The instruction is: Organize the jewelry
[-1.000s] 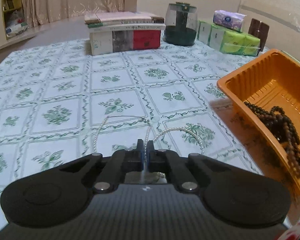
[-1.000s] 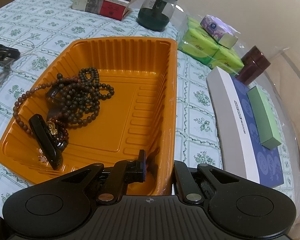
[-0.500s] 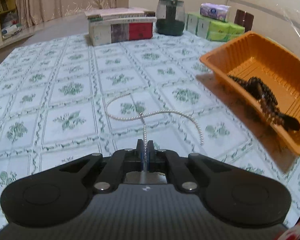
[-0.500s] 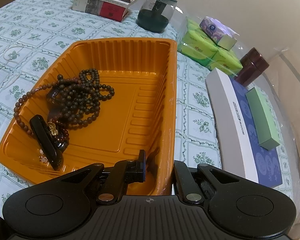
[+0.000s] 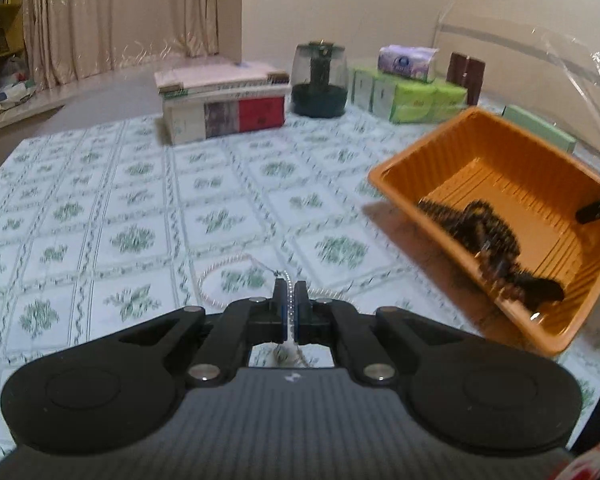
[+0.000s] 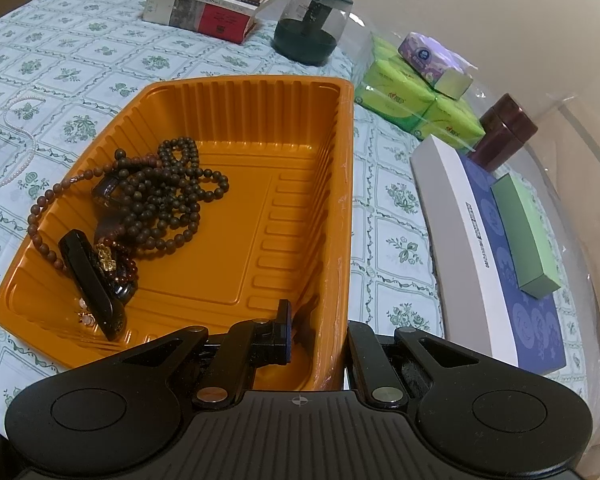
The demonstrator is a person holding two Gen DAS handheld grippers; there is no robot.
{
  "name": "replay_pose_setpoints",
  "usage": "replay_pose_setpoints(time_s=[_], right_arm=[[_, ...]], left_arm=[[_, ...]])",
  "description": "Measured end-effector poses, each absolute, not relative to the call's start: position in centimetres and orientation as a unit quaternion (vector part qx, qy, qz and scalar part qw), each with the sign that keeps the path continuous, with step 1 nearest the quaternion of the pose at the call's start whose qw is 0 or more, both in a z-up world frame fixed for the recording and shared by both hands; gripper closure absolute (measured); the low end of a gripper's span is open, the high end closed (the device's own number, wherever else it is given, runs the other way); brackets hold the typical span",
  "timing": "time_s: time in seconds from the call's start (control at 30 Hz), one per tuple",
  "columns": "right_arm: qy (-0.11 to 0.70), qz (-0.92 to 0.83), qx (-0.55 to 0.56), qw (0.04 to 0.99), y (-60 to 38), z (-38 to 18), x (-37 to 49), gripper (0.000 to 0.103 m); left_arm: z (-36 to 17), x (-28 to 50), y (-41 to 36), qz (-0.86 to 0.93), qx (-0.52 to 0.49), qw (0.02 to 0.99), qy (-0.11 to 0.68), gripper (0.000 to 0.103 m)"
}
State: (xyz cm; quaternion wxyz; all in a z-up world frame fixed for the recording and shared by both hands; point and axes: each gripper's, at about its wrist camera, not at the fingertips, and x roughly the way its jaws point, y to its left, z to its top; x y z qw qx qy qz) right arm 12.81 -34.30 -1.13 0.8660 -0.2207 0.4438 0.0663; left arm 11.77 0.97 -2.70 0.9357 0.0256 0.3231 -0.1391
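Note:
My left gripper [image 5: 290, 292] is shut on a white pearl necklace [image 5: 220, 268]. The strand hangs from the pads, and its loop trails over the flowered tablecloth. In the right wrist view the pearl necklace [image 6: 20, 160] shows at the left edge. An orange tray [image 5: 500, 176] to the right holds dark bead strings [image 5: 488, 224]. My right gripper [image 6: 316, 320] is shut on the near right wall of the orange tray [image 6: 260, 120], one finger inside and one outside. The dark bead strings [image 6: 168, 200] and a black oblong piece [image 6: 92, 280] lie at the tray's left end.
At the back stand a stack of books [image 5: 220, 104], a dark glass jar [image 5: 320, 80], green tissue packs [image 5: 412, 98] and brown canisters [image 6: 508, 128]. A white and blue box [image 6: 500, 248] with a green box [image 6: 524, 232] on it lies right of the tray.
My left gripper has risen and drawn back with the pearl necklace, pulling the strand up off the cloth. The right gripper and the tray have stayed still.

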Motion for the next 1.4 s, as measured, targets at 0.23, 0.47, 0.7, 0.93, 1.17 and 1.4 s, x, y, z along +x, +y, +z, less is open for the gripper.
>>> replay_pose_setpoints(time_s=[0.23, 0.47, 0.7, 0.93, 1.17, 1.4], right_arm=[[0.440, 0.067, -0.223, 0.867, -34.1, -1.0, 12.7, 0.095], [0.439, 0.067, -0.222, 0.868, -34.1, -1.0, 12.5, 0.095], [0.435, 0.069, -0.223, 0.869, -34.1, -0.8, 12.3, 0.095], [0.433, 0.070, -0.226, 0.870, -34.1, -0.7, 12.2, 0.095], [0.432, 0.070, -0.226, 0.870, -34.0, -0.8, 12.2, 0.095], [0.433, 0.071, -0.224, 0.870, -34.1, -0.8, 12.2, 0.095]], left_arm=[[0.8, 11.7, 0.8, -0.160, 0.009, 0.943, 0.292, 0.101], [3.9, 11.9, 0.9, -0.178, -0.010, 0.947, 0.266, 0.101], [6.3, 12.3, -0.1, -0.195, -0.005, 0.950, 0.242, 0.101], [7.7, 12.5, -1.3, -0.213, 0.001, 0.949, 0.232, 0.101], [8.7, 12.8, -2.8, -0.236, -0.003, 0.945, 0.225, 0.101], [10.2, 12.9, -5.2, -0.278, -0.012, 0.937, 0.211, 0.101]])
